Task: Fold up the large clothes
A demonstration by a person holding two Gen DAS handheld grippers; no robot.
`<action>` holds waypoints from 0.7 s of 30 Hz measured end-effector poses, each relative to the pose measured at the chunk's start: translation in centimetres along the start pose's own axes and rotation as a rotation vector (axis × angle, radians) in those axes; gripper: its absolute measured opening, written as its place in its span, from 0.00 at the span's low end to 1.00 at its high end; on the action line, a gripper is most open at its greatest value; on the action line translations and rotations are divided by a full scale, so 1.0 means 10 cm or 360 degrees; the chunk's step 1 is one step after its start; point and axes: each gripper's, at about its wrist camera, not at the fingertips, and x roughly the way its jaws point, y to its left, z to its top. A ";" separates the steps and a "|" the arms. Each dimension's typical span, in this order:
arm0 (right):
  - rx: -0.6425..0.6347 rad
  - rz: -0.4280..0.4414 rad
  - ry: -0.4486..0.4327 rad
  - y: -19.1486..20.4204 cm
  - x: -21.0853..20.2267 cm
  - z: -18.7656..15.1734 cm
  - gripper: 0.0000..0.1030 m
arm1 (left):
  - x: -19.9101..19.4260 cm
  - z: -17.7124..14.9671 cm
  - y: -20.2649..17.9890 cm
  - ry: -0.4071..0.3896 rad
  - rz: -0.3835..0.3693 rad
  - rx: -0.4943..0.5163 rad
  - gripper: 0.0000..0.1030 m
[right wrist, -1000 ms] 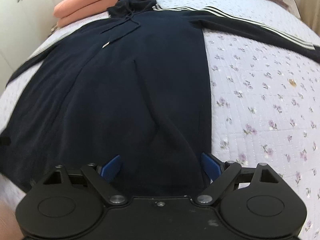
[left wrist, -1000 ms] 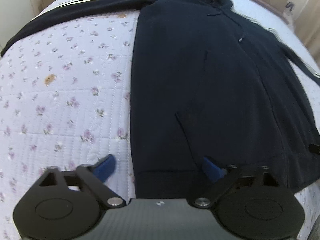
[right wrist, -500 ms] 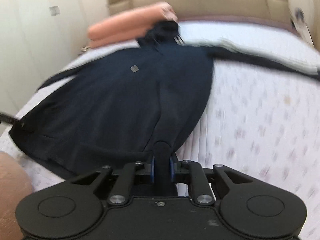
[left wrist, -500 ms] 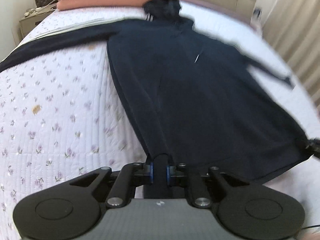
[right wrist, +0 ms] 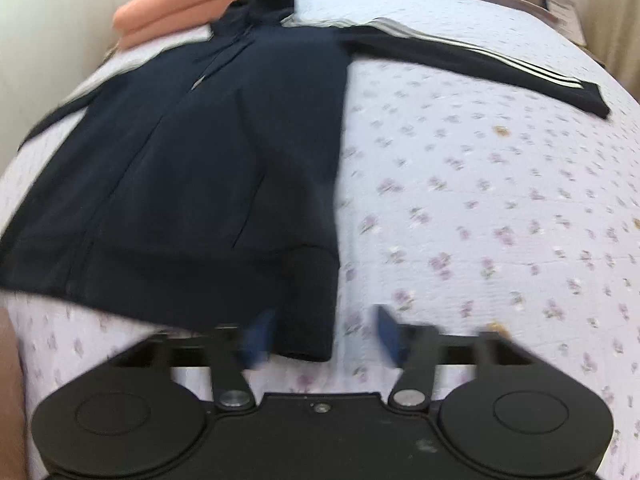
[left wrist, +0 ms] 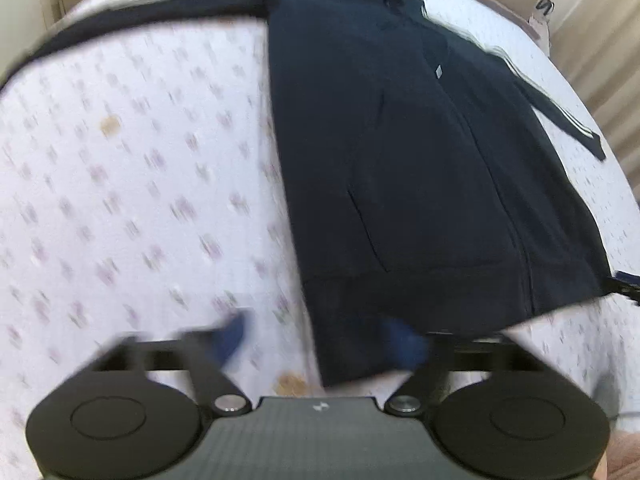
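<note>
Fingers of the left gripper (left wrist: 320, 340) stand wide apart, holding nothing; its blue pads (left wrist: 234, 336) are smeared by motion blur. They straddle the near left corner of the navy hoodie (left wrist: 420, 168): one pad over the bedspread (left wrist: 120, 200) just beside the hem, the other over the dark hem band itself. Whether either pad touches the cloth cannot be told through the blur.

The right gripper (right wrist: 324, 334) is likewise spread open and empty. One of its pads (right wrist: 258, 336) sits over the hoodie's (right wrist: 200, 168) near right hem corner, the other over the floral bedspread (right wrist: 480, 220) just beside that edge.

The hoodie lies flat, front up, on the bedspread, hem toward both grippers and hood (right wrist: 266, 4) at the far end. A zip line runs down its middle, with a small pale tag (left wrist: 439, 71) partway along. In the right wrist view, the corner of the hem nearest the gripper looks slightly turned or doubled. The right sleeve (right wrist: 480, 64), with white stripes along it, stretches straight out from the hoodie's shoulder across the bedspread. The left sleeve (left wrist: 140, 20) likewise extends out from the opposite shoulder. In the left wrist view the striped sleeve (left wrist: 560, 116) shows beyond the hoodie's far side.

Beyond the hood, at the head of the bed, lies a stack of folded salmon-pink bedding (right wrist: 176, 16). A small tan mark (left wrist: 110, 126) shows on the bedspread, well apart from the hoodie's left edge.
</note>
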 end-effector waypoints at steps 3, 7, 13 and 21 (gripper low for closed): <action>0.0044 0.0072 -0.0088 -0.05 -0.21 0.22 0.86 | -0.16 0.31 0.13 -0.0077 0.0071 -0.0037 0.95; 0.0012 0.0148 -0.0259 0.05 -0.39 0.84 0.98 | -0.33 0.85 0.55 -0.0217 0.0162 -0.0209 0.95; -0.0071 0.0398 -0.0443 1.05 -0.02 2.31 1.00 | -0.16 1.67 1.69 -0.0385 0.0226 -0.0688 0.96; 0.0035 0.0391 -0.0335 2.63 0.93 3.99 1.00 | 0.32 2.32 3.05 -0.0432 0.0099 -0.1155 0.96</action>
